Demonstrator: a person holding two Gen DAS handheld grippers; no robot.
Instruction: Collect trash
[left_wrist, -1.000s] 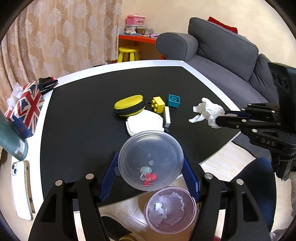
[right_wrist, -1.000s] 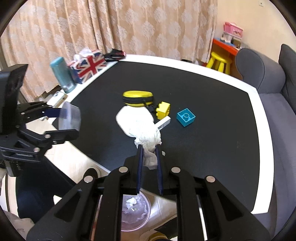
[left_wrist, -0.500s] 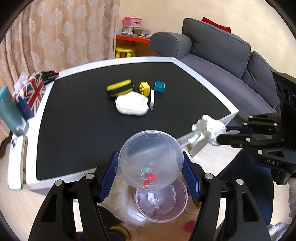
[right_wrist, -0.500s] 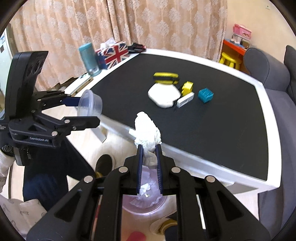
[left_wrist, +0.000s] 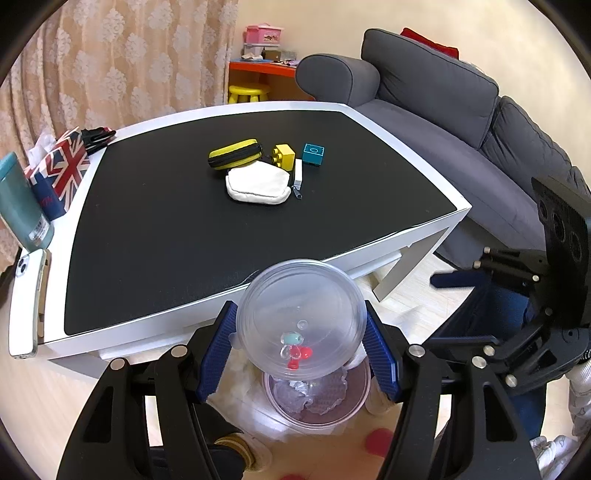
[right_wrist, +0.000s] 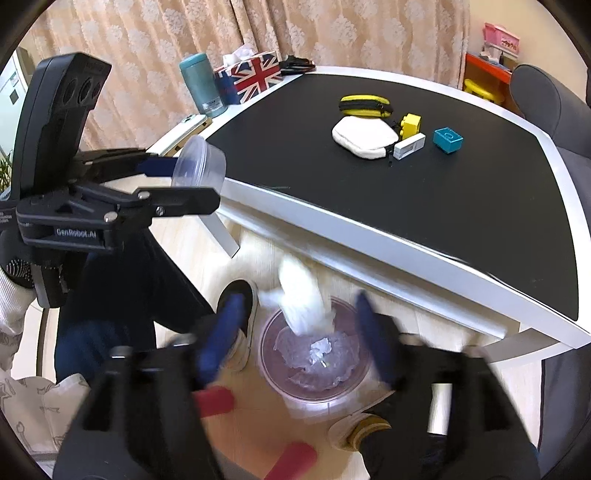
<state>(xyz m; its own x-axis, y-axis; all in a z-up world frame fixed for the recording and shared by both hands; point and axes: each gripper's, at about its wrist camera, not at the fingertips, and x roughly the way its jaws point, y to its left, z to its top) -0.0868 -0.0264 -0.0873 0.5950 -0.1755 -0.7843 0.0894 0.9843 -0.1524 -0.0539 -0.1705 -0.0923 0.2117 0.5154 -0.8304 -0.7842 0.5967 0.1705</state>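
On the floor below the table's near edge stands a translucent bin (right_wrist: 267, 363) (left_wrist: 356, 408) lined with clear plastic, crumpled scraps inside. My right gripper (right_wrist: 299, 326) hangs over it, blurred, its jaws opening. A white crumpled tissue (right_wrist: 303, 299) is loose between the fingers, its lower end at the bin's mouth. In the left wrist view the right gripper (left_wrist: 458, 308) shows at the right with no tissue. My left gripper (left_wrist: 300, 326) (right_wrist: 192, 181) is shut on a clear plastic container (left_wrist: 301, 314) (right_wrist: 201, 162) with small red and teal bits in it, held above the bin.
The black-topped, white-rimmed table (left_wrist: 236, 291) carries a yellow pouch (left_wrist: 234, 158), a white pouch (left_wrist: 256, 183), a yellow brick (left_wrist: 283, 154), a teal brick (left_wrist: 314, 154), a flag tissue box (left_wrist: 61, 173), a teal bottle (left_wrist: 22, 206) and a phone (left_wrist: 31, 295). A person's shoes (right_wrist: 238, 306) flank the bin. A grey sofa (left_wrist: 443, 96) stands at the right.
Both grippers drew back from over the table to beyond its near edge, above the bin. The right jaws spread apart and the tissue slipped down out of them.
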